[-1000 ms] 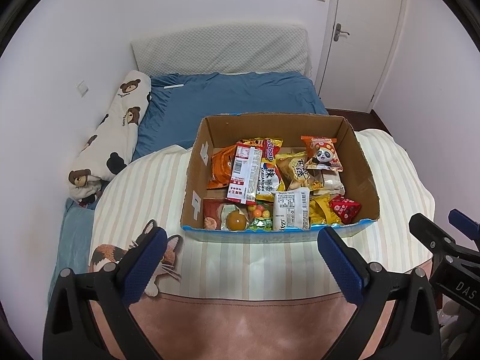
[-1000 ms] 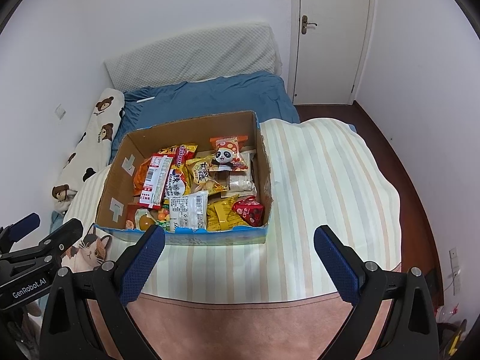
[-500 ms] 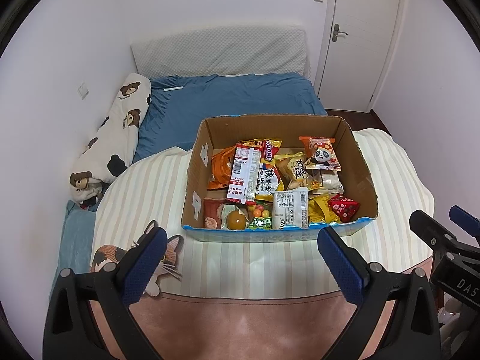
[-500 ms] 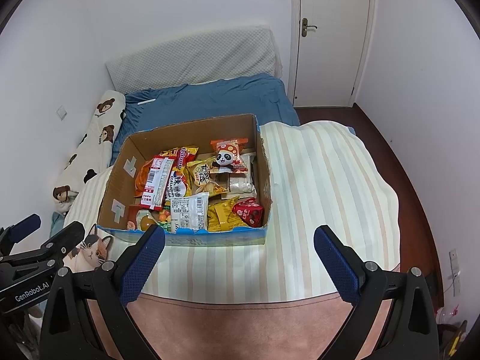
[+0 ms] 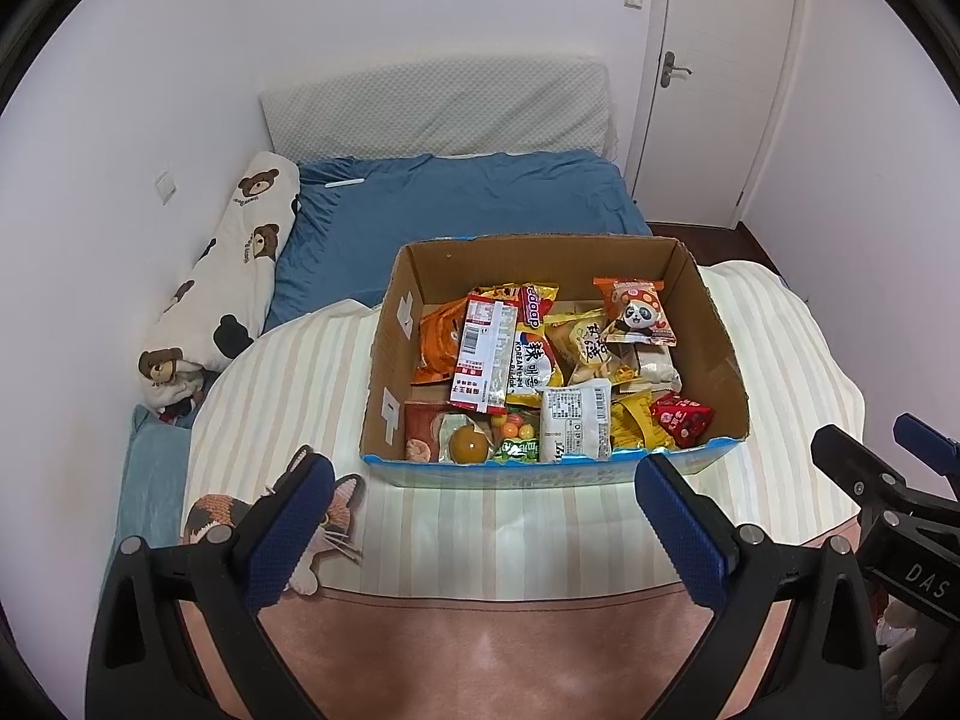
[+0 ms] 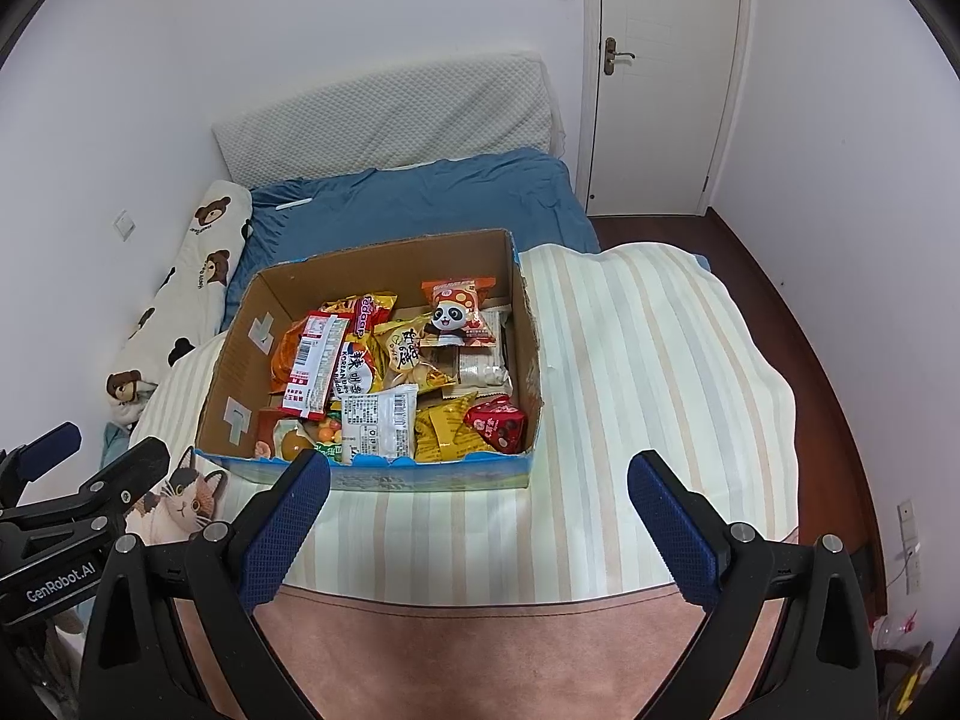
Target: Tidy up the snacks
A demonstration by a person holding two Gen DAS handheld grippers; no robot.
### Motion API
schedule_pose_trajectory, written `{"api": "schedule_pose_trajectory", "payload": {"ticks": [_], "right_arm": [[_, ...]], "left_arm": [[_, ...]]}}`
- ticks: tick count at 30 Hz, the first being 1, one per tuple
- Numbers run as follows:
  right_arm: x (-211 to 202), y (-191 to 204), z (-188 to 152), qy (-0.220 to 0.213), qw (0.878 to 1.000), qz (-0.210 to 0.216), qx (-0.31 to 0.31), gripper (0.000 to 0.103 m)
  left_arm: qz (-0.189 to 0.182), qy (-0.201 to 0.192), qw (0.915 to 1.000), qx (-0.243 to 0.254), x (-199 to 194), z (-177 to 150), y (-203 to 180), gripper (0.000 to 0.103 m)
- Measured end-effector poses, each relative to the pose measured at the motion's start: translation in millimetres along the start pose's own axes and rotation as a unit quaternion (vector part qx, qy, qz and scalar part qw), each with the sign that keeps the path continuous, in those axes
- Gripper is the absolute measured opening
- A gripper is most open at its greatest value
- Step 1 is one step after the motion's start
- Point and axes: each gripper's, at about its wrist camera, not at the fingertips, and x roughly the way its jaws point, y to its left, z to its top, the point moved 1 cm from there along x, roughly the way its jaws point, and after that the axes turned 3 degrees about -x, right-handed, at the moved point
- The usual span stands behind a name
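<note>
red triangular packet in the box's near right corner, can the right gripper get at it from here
Probably yes. The red triangular packet lies on top of the pile in the open-topped cardboard box, nothing covering it. The right gripper is open and empty, though the box's walls crowd that corner.

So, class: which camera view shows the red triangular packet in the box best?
The right wrist view: the red triangular packet sits near centre, fully exposed. The left wrist view shows it too, but further off to the side.

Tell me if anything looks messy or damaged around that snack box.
The cardboard box holds snack packets heaped every which way, overlapping and tilted, like the panda packet leaning on others. The box's top edges look rough and torn. Nothing has spilled onto the striped cloth. Both grippers hang open, empty.
</note>
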Motion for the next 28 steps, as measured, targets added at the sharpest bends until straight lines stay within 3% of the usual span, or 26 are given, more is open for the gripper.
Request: {"api": "schedule_pose_trajectory", "payload": {"ticks": [28], "right_arm": [[-4.2,0.0,2.0,-0.001,1.000,0.004,-0.006,0.101]], "left_arm": [[-0.002,-0.008,1.0000,0.005,-3.5,0.3,-2.8,0.103]]}}
